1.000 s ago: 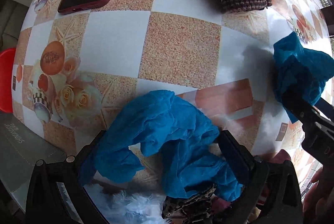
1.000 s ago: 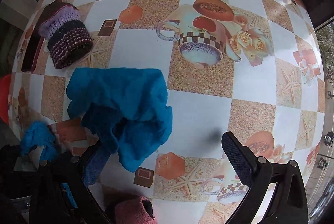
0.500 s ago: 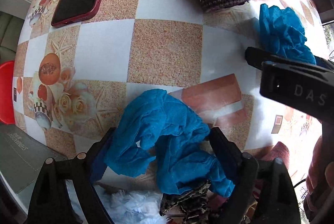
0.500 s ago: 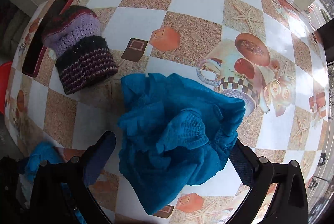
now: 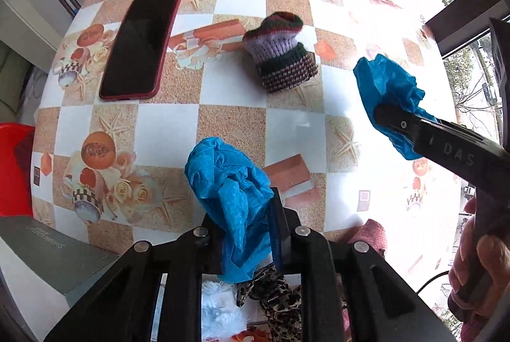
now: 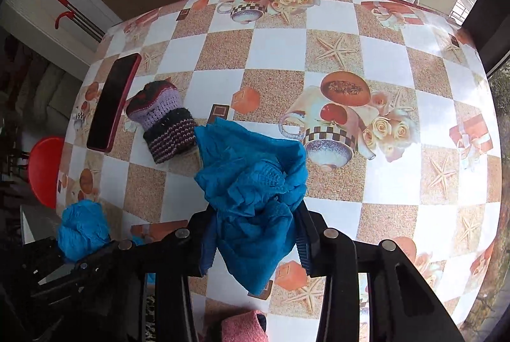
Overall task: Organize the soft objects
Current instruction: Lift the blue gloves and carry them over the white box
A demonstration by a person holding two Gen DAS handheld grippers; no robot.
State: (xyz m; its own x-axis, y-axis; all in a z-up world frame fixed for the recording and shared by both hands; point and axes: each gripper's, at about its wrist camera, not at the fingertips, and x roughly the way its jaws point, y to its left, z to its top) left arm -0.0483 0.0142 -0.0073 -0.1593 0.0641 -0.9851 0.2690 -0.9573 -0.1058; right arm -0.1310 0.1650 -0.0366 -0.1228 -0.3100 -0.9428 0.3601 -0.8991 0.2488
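My left gripper (image 5: 245,214) is shut on a crumpled blue cloth (image 5: 229,182) and holds it above the checkered table (image 5: 229,115). My right gripper (image 6: 255,220) is shut on a second blue cloth (image 6: 255,182), also lifted off the table. In the left wrist view the right gripper and its blue cloth (image 5: 389,93) show at the right. In the right wrist view the left gripper's cloth (image 6: 83,227) shows at the lower left. A striped knitted hat (image 5: 280,55) lies on the table beyond both grippers; it also shows in the right wrist view (image 6: 162,122).
A red-cased phone (image 5: 140,45) lies on the table's left side. A pink knitted item (image 6: 242,326), a leopard-print cloth (image 5: 277,297) and something white and fluffy (image 5: 220,310) lie at the near edge. A red stool (image 6: 44,169) stands left of the table.
Both grippers have closed on their blue cloths and lifted them off the table. Both cameras have pulled back and up, showing more of the table.
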